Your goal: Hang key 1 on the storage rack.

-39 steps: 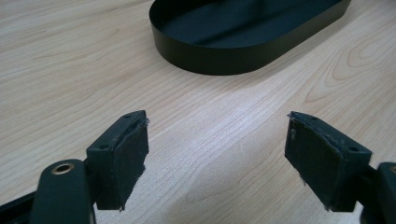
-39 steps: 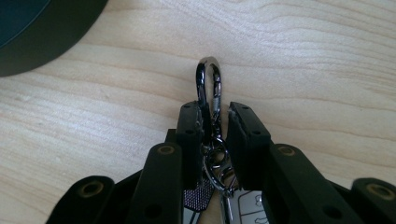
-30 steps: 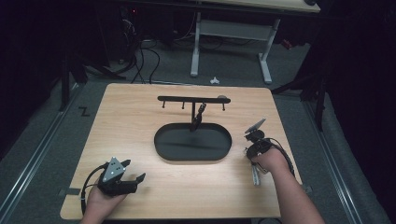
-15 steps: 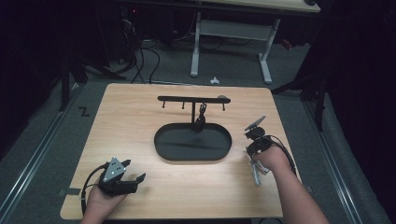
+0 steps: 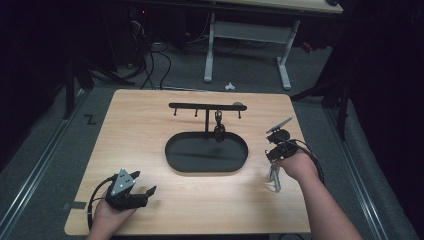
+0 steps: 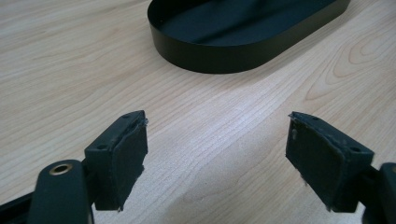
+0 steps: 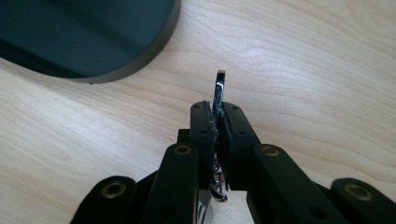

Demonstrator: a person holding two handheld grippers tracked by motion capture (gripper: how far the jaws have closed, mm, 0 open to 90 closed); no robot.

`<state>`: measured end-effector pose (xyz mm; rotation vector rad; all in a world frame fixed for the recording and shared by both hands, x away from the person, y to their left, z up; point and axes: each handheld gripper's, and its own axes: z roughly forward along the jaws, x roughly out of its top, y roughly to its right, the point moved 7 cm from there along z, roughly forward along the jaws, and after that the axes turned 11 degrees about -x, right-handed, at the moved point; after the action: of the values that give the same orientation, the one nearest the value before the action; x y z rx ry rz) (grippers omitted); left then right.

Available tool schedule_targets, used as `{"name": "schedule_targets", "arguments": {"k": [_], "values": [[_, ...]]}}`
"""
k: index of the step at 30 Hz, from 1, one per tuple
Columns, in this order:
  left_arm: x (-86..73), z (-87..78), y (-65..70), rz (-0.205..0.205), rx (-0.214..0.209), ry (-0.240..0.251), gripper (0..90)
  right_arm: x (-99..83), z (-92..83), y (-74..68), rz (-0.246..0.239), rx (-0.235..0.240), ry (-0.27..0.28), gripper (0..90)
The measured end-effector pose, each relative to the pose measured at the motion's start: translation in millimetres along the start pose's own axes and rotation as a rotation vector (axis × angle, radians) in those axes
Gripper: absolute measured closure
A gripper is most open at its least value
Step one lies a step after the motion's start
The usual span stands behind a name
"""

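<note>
right gripper, jaws pinching metal keyring: carry level toward rack hook at 11 o'clock. left gripper spread, idle.

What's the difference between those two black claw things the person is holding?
The left gripper has its jaws spread wide with nothing between them, while the right gripper is clamped shut on a thin shiny metal piece. The left gripper sits low near the table's near edge; the right one is held higher, beside the black oval tray, the piece hanging below. Both have two black padded jaws.
</note>
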<state>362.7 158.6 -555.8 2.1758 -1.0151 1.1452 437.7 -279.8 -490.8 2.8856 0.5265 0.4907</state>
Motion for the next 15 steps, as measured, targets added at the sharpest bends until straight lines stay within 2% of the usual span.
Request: {"name": "schedule_targets", "arguments": {"k": [15], "values": [[-0.8, 1.3, 0.7, 0.018, 0.002, -0.008, 21.2, 11.4, -31.0, -9.0, -0.023, 0.012, 0.053, 84.6]]}}
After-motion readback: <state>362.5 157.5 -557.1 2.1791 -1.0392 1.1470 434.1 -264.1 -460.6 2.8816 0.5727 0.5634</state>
